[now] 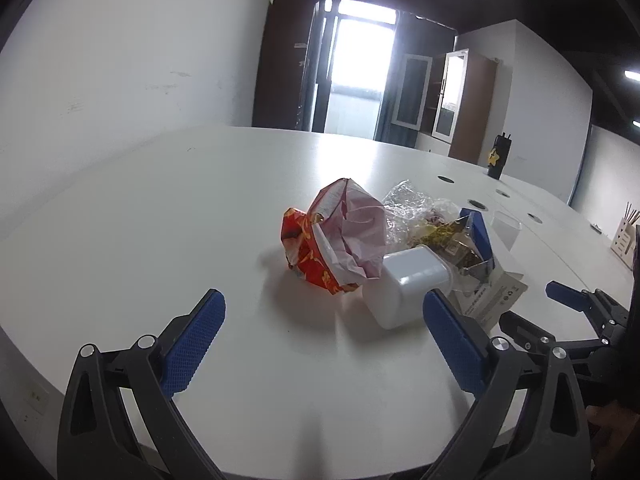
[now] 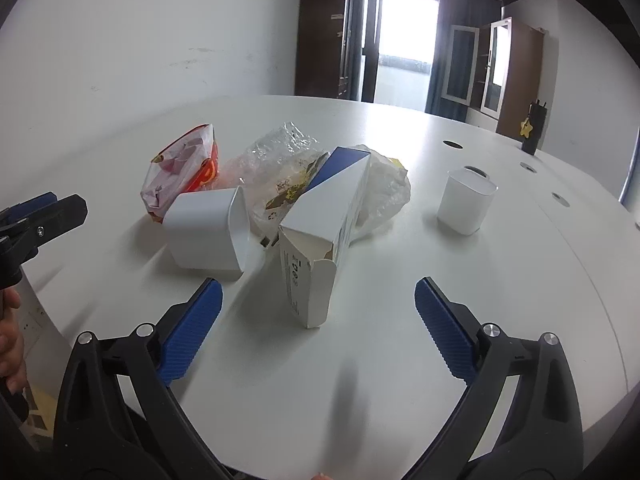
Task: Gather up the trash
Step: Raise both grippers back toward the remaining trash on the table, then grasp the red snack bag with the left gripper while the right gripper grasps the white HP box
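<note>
Both tongs — left tongs (image 1: 324,316) and right tongs (image 2: 318,308) — are held spread and empty. Trash is heaped mid-frame on the white surface (image 2: 400,320); the open carton (image 2: 320,236), nearest, is best pinched across its narrow sides.

In the left wrist view, the white cup (image 1: 408,284) hides the carton's (image 1: 486,280) near end. At the right wrist view's left edge, a hand (image 2: 10,344) is cropped; the carton's print is unreadable.
</note>
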`<state>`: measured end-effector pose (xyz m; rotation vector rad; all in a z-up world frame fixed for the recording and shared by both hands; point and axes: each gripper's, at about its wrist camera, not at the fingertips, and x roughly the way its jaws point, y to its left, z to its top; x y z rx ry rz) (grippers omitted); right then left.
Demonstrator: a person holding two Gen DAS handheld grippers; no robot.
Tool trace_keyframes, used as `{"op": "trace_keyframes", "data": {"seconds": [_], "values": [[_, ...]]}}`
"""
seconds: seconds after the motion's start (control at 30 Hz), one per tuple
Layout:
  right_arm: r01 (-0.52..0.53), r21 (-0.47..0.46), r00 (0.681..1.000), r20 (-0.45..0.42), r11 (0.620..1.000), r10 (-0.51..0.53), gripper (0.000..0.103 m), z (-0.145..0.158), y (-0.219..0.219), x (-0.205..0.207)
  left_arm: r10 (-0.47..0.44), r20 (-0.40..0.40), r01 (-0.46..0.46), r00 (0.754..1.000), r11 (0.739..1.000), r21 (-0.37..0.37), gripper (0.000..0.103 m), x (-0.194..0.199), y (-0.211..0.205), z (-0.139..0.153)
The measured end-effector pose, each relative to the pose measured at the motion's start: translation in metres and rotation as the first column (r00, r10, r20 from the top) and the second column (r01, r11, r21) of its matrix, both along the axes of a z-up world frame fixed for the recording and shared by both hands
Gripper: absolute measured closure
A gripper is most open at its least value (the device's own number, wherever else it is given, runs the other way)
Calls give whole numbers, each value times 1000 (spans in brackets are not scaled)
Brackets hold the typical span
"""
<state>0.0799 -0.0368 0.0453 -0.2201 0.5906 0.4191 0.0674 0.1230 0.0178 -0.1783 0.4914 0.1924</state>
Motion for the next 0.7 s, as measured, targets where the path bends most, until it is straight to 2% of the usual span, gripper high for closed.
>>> {"op": "trace_keyframes", "data": {"seconds": [0.07, 0.23, 0.33, 0.43, 0.53, 0.63, 0.7], "values": [[4, -5, 999, -32, 1000, -4, 20, -3, 2, 12, 0, -15, 0, 1000, 1000, -7, 6, 8, 5, 0], [27, 4, 997, -66, 1000, -27, 24, -4, 0, 33, -15, -34, 16, 999, 1000, 20, 6, 29, 9, 5], [22, 16, 993, -116, 1000, -20, 36, -7, 2, 46, -22, -65, 23, 998, 1000, 16, 6, 47, 13, 6], [22, 18, 990, -142, 1000, -19, 49, -9, 3, 55, -33, -89, 28, 995, 998, -52, 7, 64, 21, 3], [22, 18, 989, -150, 1000, -19, 71, -10, 2, 58, -27, -124, 12, 992, 992, -126, 8, 81, 34, -4], [20, 28, 989, -149, 999, -16, 72, -9, -4, 59, -49, -162, 18, 986, 982, -188, 19, 93, 43, -14], [25, 29, 991, -136, 999, -20, 72, -8, -9, 56, -63, -181, 20, 981, 973, -228, 36, 97, 46, -21]]}}
